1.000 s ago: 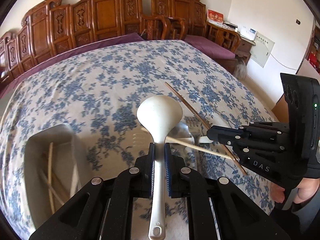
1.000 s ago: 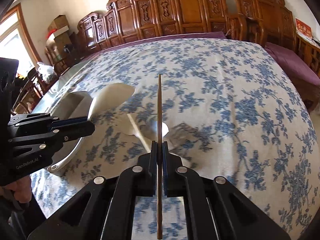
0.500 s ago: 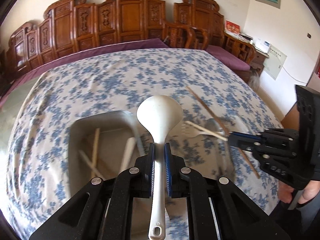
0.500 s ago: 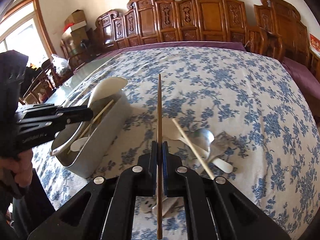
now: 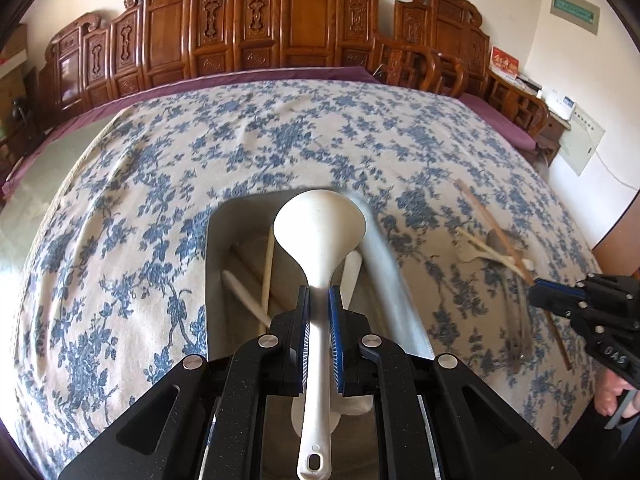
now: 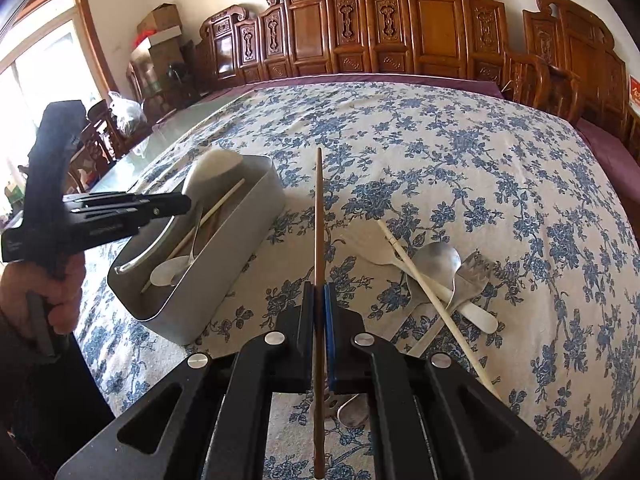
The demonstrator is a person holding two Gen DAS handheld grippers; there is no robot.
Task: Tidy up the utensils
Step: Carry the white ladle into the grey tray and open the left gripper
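My left gripper [image 5: 319,300] is shut on a white ladle [image 5: 320,224] and holds it above the grey utensil box [image 5: 218,240]. The box [image 6: 256,208] holds pale chopsticks and a metal spoon [image 6: 170,272]. My right gripper [image 6: 319,296] is shut on a brown chopstick [image 6: 318,208], which points straight ahead, to the right of the box. It shows at the right of the left wrist view [image 5: 544,290]. A loose pile on the cloth has a white fork [image 6: 370,250], a pale chopstick [image 6: 424,284], a metal spoon [image 6: 438,260] and a metal fork [image 6: 476,272].
The table wears a blue floral cloth [image 6: 460,152] with a purple border. Carved wooden chairs [image 5: 280,28] line the far side. More chairs, boxes and a window stand at the left in the right wrist view [image 6: 132,92]. Another spoon [image 6: 352,412] lies under my right gripper.
My left gripper has moved left with the ladle, from over the loose pile to over the box. My right gripper has pulled back from the pile with the brown chopstick.
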